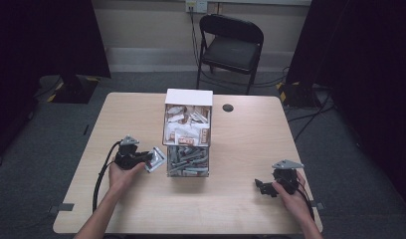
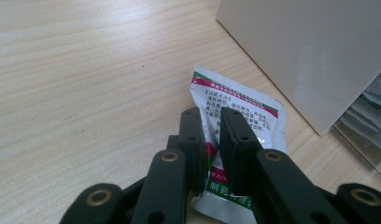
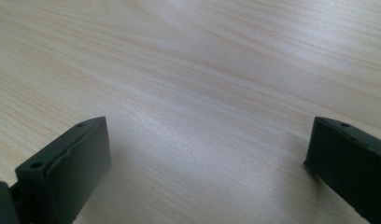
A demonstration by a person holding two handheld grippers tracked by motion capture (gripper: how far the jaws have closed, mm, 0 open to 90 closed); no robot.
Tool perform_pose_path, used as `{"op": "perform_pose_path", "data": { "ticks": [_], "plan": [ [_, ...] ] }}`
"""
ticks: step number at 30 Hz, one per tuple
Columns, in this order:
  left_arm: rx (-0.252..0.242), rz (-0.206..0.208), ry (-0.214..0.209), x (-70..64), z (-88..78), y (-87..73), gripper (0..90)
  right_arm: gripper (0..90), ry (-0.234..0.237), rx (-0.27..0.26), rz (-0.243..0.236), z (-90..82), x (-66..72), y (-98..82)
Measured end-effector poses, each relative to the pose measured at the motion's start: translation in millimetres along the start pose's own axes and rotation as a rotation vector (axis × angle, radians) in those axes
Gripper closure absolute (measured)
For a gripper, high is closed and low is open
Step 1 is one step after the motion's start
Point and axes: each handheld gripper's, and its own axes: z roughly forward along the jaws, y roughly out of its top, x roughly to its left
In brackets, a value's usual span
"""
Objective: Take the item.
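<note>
A silver sachet (image 2: pixel 244 107) with green and red stripes and printed text lies on the wooden table, left of the box's lower part; it is also the silver sachet (image 1: pixel 156 159) in the high view. My left gripper (image 2: pixel 209 114) has its jaws a narrow gap apart, with the sachet's lower half between them. It is the left gripper (image 1: pixel 145 158) in a hand at the table's left. My right gripper (image 3: pixel 207 140) stands wide open over bare wood, seen as the right gripper (image 1: pixel 260 186) near the front right, with nothing between its jaws.
A clear two-level box (image 1: pixel 188 134) with a white top stands mid-table: brown-and-white sachets above, silver sachets (image 2: pixel 371 123) below. Its white side wall (image 2: pixel 310 56) is close to my left jaws. A black round cap (image 1: pixel 228 107) sits behind it; a folding chair (image 1: pixel 231 45) stands beyond the table.
</note>
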Motion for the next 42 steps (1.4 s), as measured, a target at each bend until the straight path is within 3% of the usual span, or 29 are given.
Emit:
{"op": "perform_pose_path", "data": {
  "ticks": [2,5,11,15,17,24,31,34,42],
  "plan": [
    [-0.001,-0.011,0.017,-0.9,0.8,0.3,73.3,0.0,0.000,0.000,0.000,0.0,0.0,0.0],
    [0.009,0.006,0.011,-1.7,0.9,1.2,70.8,0.0,0.000,0.000,0.000,0.0,0.0,0.0],
    [0.009,-0.007,0.018,-1.2,0.4,1.3,62.2,0.0,0.000,0.000,0.000,0.0,0.0,0.0],
    [-0.020,-0.018,0.055,-2.3,-5.0,3.7,52.8,0.0,0.000,0.000,0.000,0.0,0.0,0.0],
    [-0.018,-0.009,0.056,-1.9,-6.5,4.3,48.6,0.0,0.000,0.000,-0.001,0.0,-0.1,0.0],
    [-0.042,-0.043,0.068,0.3,-15.6,7.1,31.9,0.0,0.000,0.000,-0.001,0.0,0.0,0.0],
    [-0.067,-0.044,0.049,2.3,-30.8,8.6,19.6,0.0,0.000,0.000,0.000,0.0,0.0,0.0],
    [-0.065,-0.008,0.073,-0.5,-40.3,7.7,18.0,0.0,0.000,0.000,-0.001,0.0,-0.1,0.0],
    [-0.089,-0.005,0.084,-3.8,-61.8,1.8,17.6,0.0,0.000,0.000,0.000,0.0,0.0,0.0]
  ]
}}
